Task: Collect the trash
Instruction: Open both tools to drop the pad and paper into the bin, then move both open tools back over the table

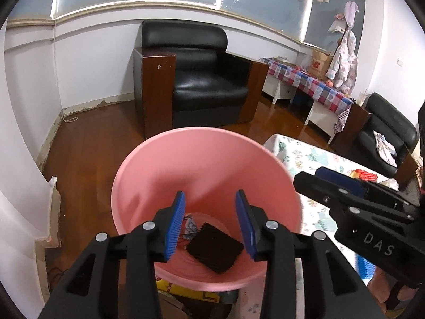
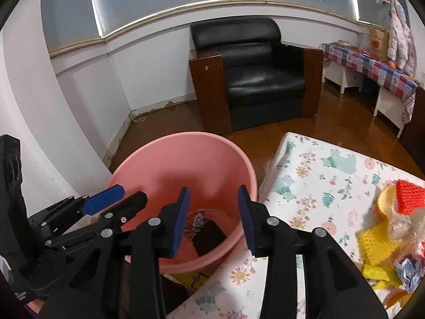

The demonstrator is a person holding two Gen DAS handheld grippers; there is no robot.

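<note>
A pink plastic bin [image 1: 148,175] [image 2: 170,164] stands beside the table. At its bottom lie a dark ridged square [image 1: 215,251] [image 2: 208,236] and a crumpled printed wrapper [image 1: 190,227] [image 2: 198,219]. My left gripper [image 1: 209,223] hangs open over the bin's mouth, nothing between its blue pads. My right gripper [image 2: 213,218] is open too, above the bin's near right side, and holds nothing. Each gripper shows in the other's view: the right one [image 1: 342,183] at the right edge, the left one [image 2: 111,199] at the lower left. More trash [image 2: 385,228] lies on the floral tablecloth [image 2: 318,175]: red and yellow foam netting, peel, wrappers.
A black leather armchair [image 1: 202,79] [image 2: 255,71] stands on the wooden floor behind the bin. A bench with a checked cloth [image 1: 310,82] lines the right wall, and a second dark chair [image 1: 382,133] sits beyond the table. White walls close in on the left.
</note>
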